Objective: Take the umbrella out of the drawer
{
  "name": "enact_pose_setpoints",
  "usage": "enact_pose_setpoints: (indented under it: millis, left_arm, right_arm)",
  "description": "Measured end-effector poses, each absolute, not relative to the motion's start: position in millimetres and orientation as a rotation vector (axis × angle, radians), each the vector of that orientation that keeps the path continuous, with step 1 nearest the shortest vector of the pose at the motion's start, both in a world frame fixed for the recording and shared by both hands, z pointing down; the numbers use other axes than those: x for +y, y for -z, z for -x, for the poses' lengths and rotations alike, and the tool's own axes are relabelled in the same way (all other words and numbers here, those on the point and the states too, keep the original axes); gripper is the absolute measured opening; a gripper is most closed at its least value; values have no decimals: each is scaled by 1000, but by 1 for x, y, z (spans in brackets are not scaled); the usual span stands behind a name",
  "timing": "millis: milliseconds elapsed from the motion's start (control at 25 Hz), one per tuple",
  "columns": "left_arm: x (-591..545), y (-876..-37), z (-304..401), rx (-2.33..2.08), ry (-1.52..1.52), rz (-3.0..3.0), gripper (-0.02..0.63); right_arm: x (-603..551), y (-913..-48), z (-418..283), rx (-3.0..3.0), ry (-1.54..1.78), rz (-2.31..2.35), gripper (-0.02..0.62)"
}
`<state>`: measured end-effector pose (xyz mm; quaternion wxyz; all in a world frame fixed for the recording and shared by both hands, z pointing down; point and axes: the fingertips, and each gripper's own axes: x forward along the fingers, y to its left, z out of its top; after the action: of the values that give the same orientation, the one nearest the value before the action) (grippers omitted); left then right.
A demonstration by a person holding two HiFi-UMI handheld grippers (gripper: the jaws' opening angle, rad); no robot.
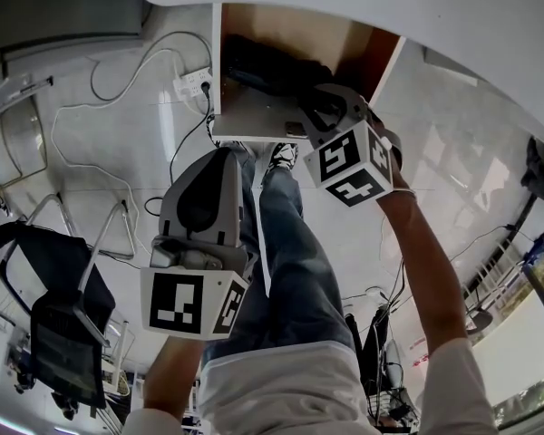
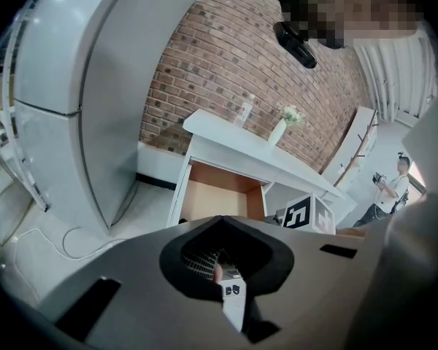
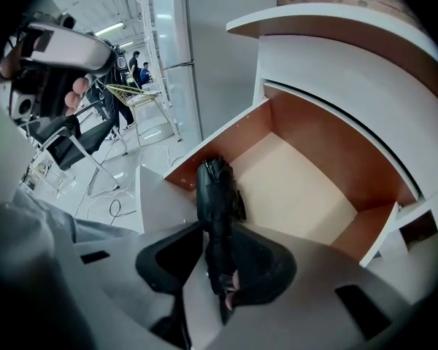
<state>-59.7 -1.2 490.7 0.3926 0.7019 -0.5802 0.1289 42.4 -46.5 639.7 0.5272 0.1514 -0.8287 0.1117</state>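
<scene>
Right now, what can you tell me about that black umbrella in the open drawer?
The umbrella is black, folded short and looks fabric-wrapped, with a strap bulging at one side. It lies lengthwise on the drawer floor beside one side wall. Its near end sits between the parted jaws of the right gripper, which do not seem to press it.

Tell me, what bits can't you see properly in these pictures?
Head view: the right gripper covers part of the umbrella, hiding one end.
Right gripper view: the umbrella's near end sinks into shadow between the parted jaws.
Left gripper view: the left gripper blocks the front of the drawer with its own body; no umbrella shows.
</scene>
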Motion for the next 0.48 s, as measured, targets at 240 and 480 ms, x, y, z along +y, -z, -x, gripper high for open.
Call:
enact_pose_setpoints:
  millis: [240, 480]
  left_arm:
    - [2, -496, 64, -1471, -328, -1765, 17]
    - [2, -501, 69, -1480, -332, -1757, 17]
  right_arm:
    - [-47, -651, -42, -1944, -262, -344, 179]
    - [-49, -663, -41, -1913, -223, -325, 183]
